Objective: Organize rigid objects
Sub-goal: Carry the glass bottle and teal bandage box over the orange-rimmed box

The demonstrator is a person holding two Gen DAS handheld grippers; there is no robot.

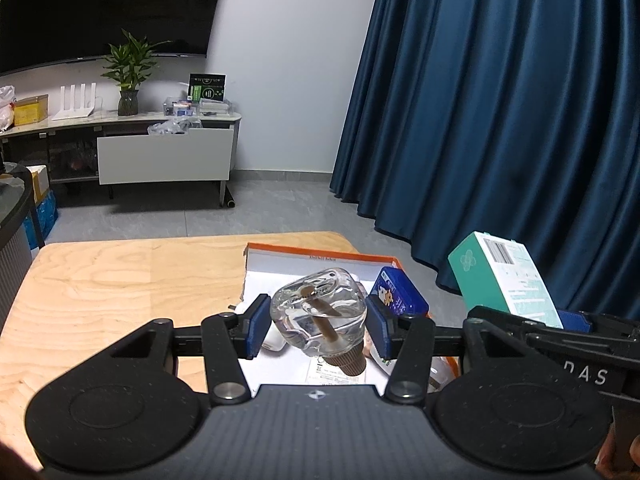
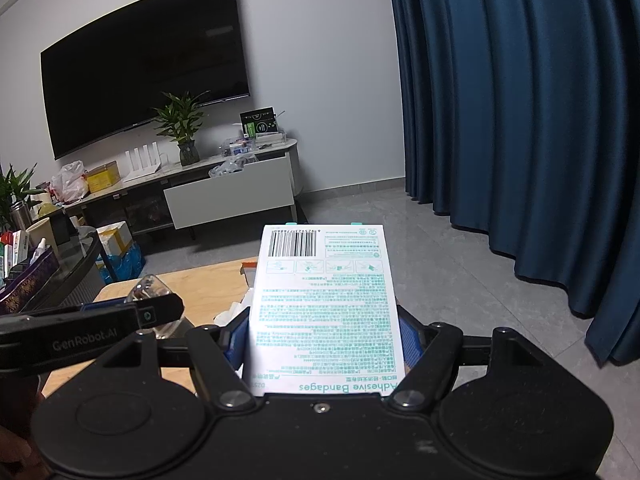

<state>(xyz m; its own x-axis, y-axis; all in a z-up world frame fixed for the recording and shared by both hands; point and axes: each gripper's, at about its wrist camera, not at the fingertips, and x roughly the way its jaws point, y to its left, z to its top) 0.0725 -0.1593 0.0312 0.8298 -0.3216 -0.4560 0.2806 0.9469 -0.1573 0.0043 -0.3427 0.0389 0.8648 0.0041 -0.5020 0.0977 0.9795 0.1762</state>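
Note:
My left gripper (image 1: 318,326) is shut on a clear glass bottle (image 1: 320,312) with a cork stopper, which tilts with its cork end toward the camera. It hangs over an orange-rimmed cardboard tray (image 1: 320,258) on the wooden table (image 1: 120,280). A small blue box (image 1: 398,296) lies in the tray just right of the bottle. My right gripper (image 2: 322,336) is shut on a white and green adhesive bandage box (image 2: 324,308), held flat with its printed back up. In the left wrist view that box (image 1: 504,280) sticks up at the right. The bottle (image 2: 150,288) shows at the left in the right wrist view.
White paper and small items lie in the tray under the bottle. A blue curtain (image 1: 500,120) hangs to the right of the table. A TV cabinet (image 1: 160,148) with a plant stands across the grey floor. A dark side table with clutter (image 2: 36,272) is at the left.

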